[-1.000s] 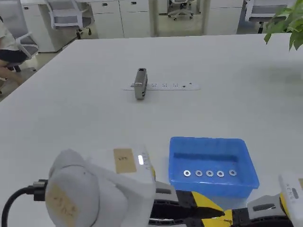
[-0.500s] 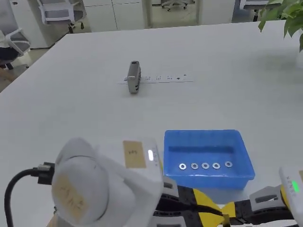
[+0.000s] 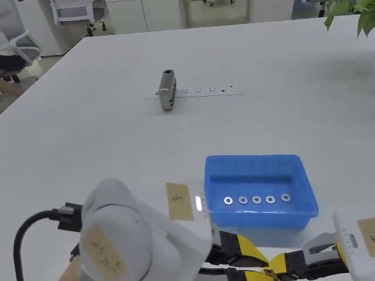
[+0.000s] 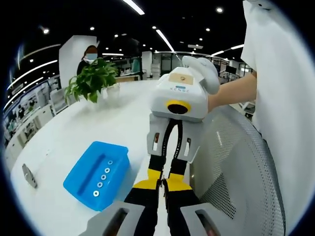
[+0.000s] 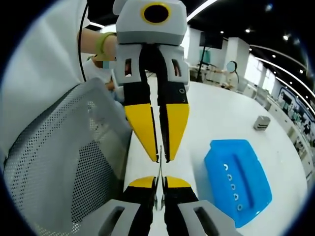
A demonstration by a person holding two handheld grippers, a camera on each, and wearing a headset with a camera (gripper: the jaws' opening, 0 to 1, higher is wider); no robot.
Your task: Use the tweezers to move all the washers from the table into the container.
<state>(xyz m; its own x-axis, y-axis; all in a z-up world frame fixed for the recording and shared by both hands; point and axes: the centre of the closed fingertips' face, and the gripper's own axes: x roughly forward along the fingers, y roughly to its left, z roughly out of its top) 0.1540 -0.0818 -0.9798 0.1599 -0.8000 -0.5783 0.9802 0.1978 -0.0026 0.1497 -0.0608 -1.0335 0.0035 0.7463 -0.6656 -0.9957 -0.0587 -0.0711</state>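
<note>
The right gripper [image 5: 158, 183] had its jaws pressed together on the tweezers [image 5: 158, 196], a thin metal sliver standing on edge between the yellow tips in the right gripper view. The left gripper [image 5: 160, 155] faced it tip to tip, coming down from the top of that view. Its jaws were almost together, with only a narrow slit between them, and the tweezers' far end reached up into that slit. Whether the left gripper actually pinched the tweezers I could not tell.

In the head view the two grippers met low at the near edge of the desk [image 3: 117, 146]. The left one's big white body sat at the lower left and the right one's at the lower right, just in front of the container [image 3: 234, 170].

The container was a blue tray resting flat on the desk. Five washers [image 3: 256, 200] lay inside it in a straight row along the near side of its floor, close to one another but apart. Farther back on the desk lay a power strip [image 3: 205, 91] with a grey plug [image 3: 167, 89] at its left end. In the gripper views a mesh chair [image 5: 74, 147] back stood just beside the desk edge. A potted plant [image 4: 91, 81] stood on the desk well beyond the container.
</note>
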